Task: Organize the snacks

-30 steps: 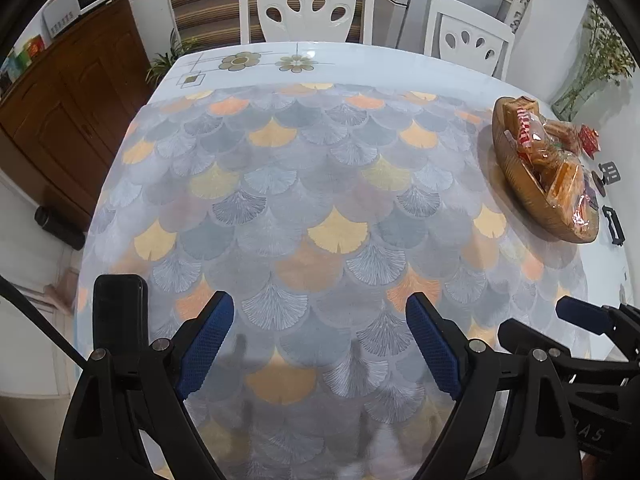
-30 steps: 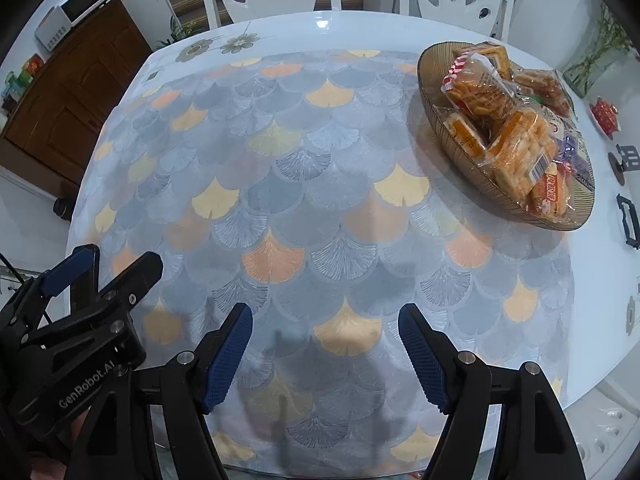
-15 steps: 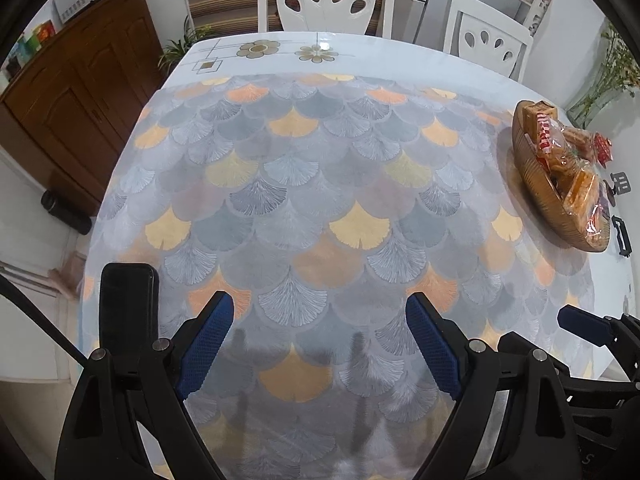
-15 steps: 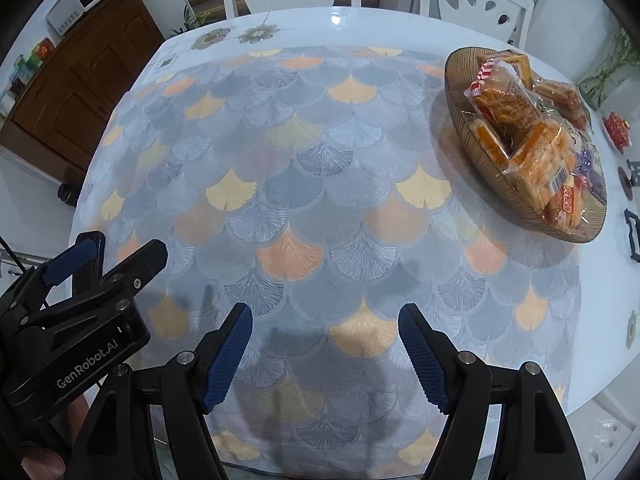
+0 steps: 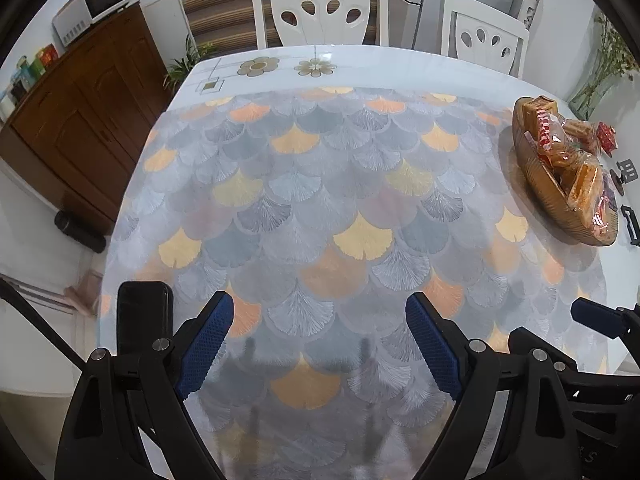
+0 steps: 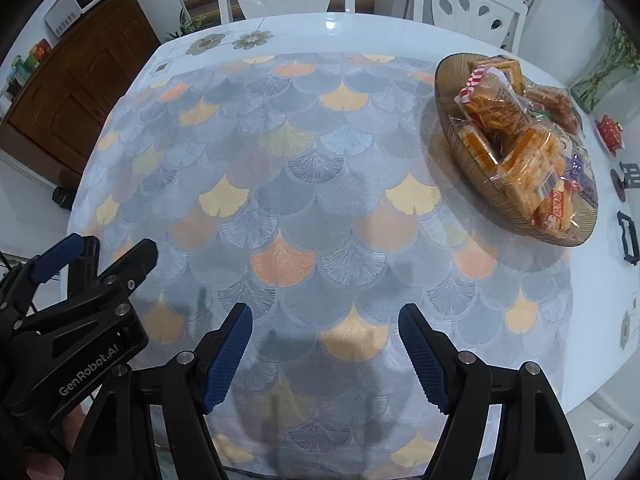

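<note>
Nearest, the left gripper [image 5: 316,340] and right gripper [image 6: 326,346] hang over the desk [image 6: 280,184], jaws released, nothing between them. Farther right, the wooden bowl [image 6: 456,136] holds wrapped snacks [image 6: 516,140] (one red packet [image 6: 610,132] lies outside). Two white chairs [image 5: 320,12] stand beyond.

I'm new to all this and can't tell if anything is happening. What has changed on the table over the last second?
Almost nothing. The views have tipped up a little, so the snack bowl sits slightly lower in both pictures. Nothing was picked up or let go. The left hand-held gripper and right hand-held gripper stay open and empty over the tablecloth, and the packets stay in the bowl.
</note>
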Demonstrator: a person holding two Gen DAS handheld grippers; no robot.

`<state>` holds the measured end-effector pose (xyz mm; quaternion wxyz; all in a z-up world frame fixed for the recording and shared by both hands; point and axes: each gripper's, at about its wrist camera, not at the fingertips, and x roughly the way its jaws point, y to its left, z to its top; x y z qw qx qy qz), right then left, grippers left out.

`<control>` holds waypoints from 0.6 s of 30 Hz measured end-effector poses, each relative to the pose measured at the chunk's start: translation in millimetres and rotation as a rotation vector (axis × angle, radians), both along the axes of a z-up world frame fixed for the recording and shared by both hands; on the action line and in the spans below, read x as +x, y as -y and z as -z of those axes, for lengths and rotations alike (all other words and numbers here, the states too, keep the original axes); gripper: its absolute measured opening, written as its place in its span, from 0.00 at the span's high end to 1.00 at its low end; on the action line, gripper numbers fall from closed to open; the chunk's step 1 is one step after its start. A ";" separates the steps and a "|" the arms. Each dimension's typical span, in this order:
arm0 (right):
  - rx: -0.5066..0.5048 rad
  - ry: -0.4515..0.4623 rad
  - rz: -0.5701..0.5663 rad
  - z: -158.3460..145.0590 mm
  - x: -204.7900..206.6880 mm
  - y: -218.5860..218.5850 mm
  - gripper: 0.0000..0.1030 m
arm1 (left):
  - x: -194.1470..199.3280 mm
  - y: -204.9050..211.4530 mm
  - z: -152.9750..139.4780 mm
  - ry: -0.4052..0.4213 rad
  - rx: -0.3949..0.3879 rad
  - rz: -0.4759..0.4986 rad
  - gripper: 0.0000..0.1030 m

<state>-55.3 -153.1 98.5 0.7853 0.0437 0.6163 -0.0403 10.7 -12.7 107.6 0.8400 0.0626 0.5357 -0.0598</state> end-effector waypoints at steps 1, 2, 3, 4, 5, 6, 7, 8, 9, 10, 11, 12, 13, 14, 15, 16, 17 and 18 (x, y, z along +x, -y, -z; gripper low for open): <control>-0.012 0.002 0.001 -0.2 0.2 0.5 0.29 | -0.4 0.6 -0.5 0.002 0.003 0.001 0.15; -0.018 0.002 0.001 -0.2 0.6 1.0 0.29 | -0.6 1.2 -1.0 0.004 0.008 0.003 0.15; -0.017 0.001 0.000 -0.1 1.0 1.4 0.29 | -0.9 1.7 -1.2 0.006 0.012 0.005 0.15; -0.014 0.000 -0.001 -0.2 1.7 1.6 0.29 | -1.0 1.8 -1.0 0.008 0.017 0.004 0.15; -0.009 0.000 -0.001 -0.3 2.3 2.0 0.29 | -1.1 2.2 -0.6 0.007 0.022 0.004 0.15; -0.006 0.000 -0.001 -0.3 2.7 1.8 0.29 | -0.9 2.3 0.1 0.004 0.024 0.005 0.15; -0.005 -0.001 -0.001 -0.2 2.8 1.8 0.29 | -1.1 2.3 0.4 0.002 0.023 0.006 0.15; -0.002 -0.002 -0.002 0.0 3.0 1.4 0.29 | -0.6 2.1 1.1 -0.001 0.023 0.005 0.15; 0.000 -0.003 -0.001 0.2 3.0 1.3 0.29 | -0.5 2.1 1.7 -0.002 0.023 0.004 0.15; 0.006 -0.006 0.000 0.9 3.1 1.0 0.29 | -0.5 1.8 2.1 -0.002 0.027 0.002 0.15; 0.008 -0.009 0.000 1.5 3.4 1.0 0.29 | -0.4 1.6 2.4 0.000 0.032 0.001 0.15; 0.009 -0.010 0.000 1.8 3.6 0.1 0.29 | -0.2 1.5 2.3 0.002 0.035 0.002 0.15; 0.010 -0.013 0.000 2.3 3.9 -0.8 0.29 | -0.2 1.1 2.5 0.003 0.036 0.002 0.15; 0.012 -0.014 0.000 2.4 4.1 -1.0 0.29 | 0.4 0.7 2.4 0.003 0.035 0.000 0.15; 0.014 -0.014 0.000 2.4 4.4 -1.4 0.29 | 0.4 0.6 2.1 0.003 0.032 0.000 0.15; 0.015 -0.015 0.001 2.4 4.5 -1.8 0.29 | 0.5 0.3 2.0 0.002 0.028 0.000 0.15; 0.015 -0.015 0.001 2.7 4.7 -2.1 0.29 | 0.4 -0.1 2.0 0.001 0.026 0.001 0.15; 0.016 -0.016 0.002 2.9 4.8 -2.1 0.29 | 0.6 -0.2 2.2 0.002 0.026 0.003 0.15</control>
